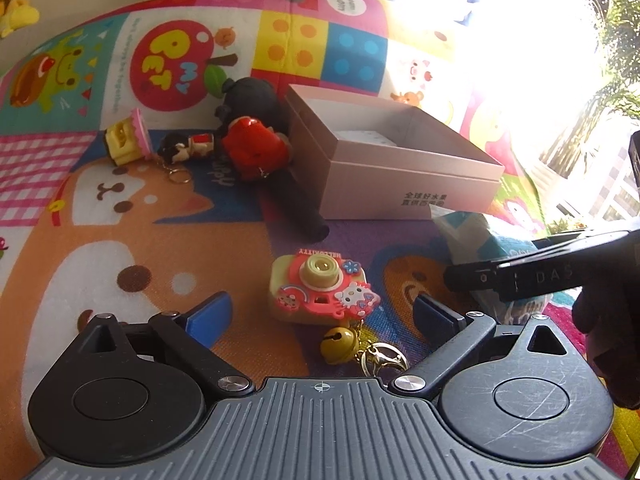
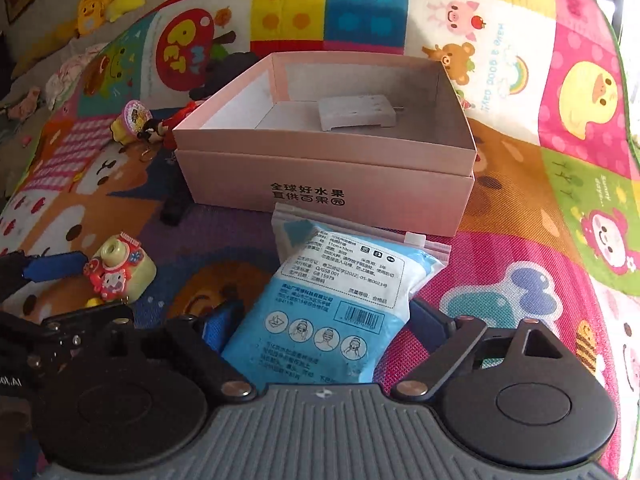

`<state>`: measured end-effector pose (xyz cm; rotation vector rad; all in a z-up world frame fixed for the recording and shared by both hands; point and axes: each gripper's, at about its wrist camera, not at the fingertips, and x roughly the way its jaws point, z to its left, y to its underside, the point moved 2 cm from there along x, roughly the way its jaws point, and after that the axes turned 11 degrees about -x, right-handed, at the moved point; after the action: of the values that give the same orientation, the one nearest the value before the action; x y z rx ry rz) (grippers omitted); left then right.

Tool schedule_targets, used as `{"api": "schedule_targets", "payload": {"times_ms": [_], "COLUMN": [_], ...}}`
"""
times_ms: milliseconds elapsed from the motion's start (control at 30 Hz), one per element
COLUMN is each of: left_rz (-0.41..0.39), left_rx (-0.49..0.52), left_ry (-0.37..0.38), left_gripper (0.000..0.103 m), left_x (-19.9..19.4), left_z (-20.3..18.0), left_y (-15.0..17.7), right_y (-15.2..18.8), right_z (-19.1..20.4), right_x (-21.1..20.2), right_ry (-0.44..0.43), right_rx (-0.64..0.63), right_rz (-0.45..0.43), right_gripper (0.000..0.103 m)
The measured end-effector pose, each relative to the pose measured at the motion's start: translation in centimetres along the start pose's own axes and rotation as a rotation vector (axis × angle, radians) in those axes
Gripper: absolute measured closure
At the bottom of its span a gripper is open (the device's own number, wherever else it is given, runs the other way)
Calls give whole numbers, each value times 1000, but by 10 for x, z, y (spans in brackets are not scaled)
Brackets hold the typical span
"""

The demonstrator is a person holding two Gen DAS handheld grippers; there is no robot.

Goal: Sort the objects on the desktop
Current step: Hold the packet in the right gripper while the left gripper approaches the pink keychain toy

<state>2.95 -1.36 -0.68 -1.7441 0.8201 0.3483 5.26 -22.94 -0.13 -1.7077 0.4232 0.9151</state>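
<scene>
The right gripper [image 2: 324, 320] straddles the blue packet [image 2: 332, 300], pads not visibly pressing. The left gripper [image 1: 320, 308], open, brackets the toy camera [image 1: 320, 288]. Next: close, lift into the pink box [image 2: 328, 184].

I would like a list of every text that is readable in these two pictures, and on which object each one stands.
"全球好水果 直供百果园": front of the pink box.
"MY PET": red apple on the play mat.
"HELLO KITTY": top of the toy camera keychain, seen upside down.
"GB 15979": white label of the blue packet; its other small print is too blurred.
"DAS": right hand-held gripper, cut off.
</scene>
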Motion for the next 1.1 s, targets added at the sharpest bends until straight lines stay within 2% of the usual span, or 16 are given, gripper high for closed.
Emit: {"api": "schedule_targets", "payload": {"times_ms": [67, 200, 267, 333, 400, 467, 500, 567, 667, 800, 867, 967, 1100], "left_rz": [6, 12, 11, 5, 4, 11, 17, 32, 60, 80, 52, -31, -211], "left_rx": [14, 52, 74, 100, 118, 129, 137, 157, 179, 140, 140, 160, 233], "left_ry": [-22, -71, -98, -123, -132, -126, -125, -111, -70, -14, 2, 38, 59], "left_gripper": [3, 4, 9, 22, 28, 38, 38, 38, 38, 38, 38, 38, 38], "left_x": [4, 14, 17, 18, 16, 14, 11, 5, -10, -36, -51, -75, -101], "left_z": [-3, -12, -15, -19, -20, -22, -24, -27, -32, -33, -37, -52, -83], "left_y": [-1, -5, -5, -4, -4, -3, -3, 1, 9, 7, -1, -24, -69], "right_y": [9, 24, 27, 28, 26, 24, 22, 21, 22, 27, 23, 9, -18], "right_z": [2, -1, -4, -5, -5, -5, -4, -2, 0, -3, -7, -17, -31], "right_x": [-8, -22, -25, -26, -25, -23, -22, -24, -34, -59, -81, -119, -166], "right_ry": [3, -3, 2, 6, 11, 10, 5, -17, -46, -66, -63, -44, -17], "right_rx": [-44, -45, -32, -26, -23, -20, -20, -25, -31, -31, -32, -31, -44], "right_rz": [-12, -21, -25, -35, -42, -43, -41, -30, -23, -42, -93, -203, -368], "right_gripper": [22, 23, 24, 25, 25, 28, 35, 41, 44, 46, 46, 46, 46]}}
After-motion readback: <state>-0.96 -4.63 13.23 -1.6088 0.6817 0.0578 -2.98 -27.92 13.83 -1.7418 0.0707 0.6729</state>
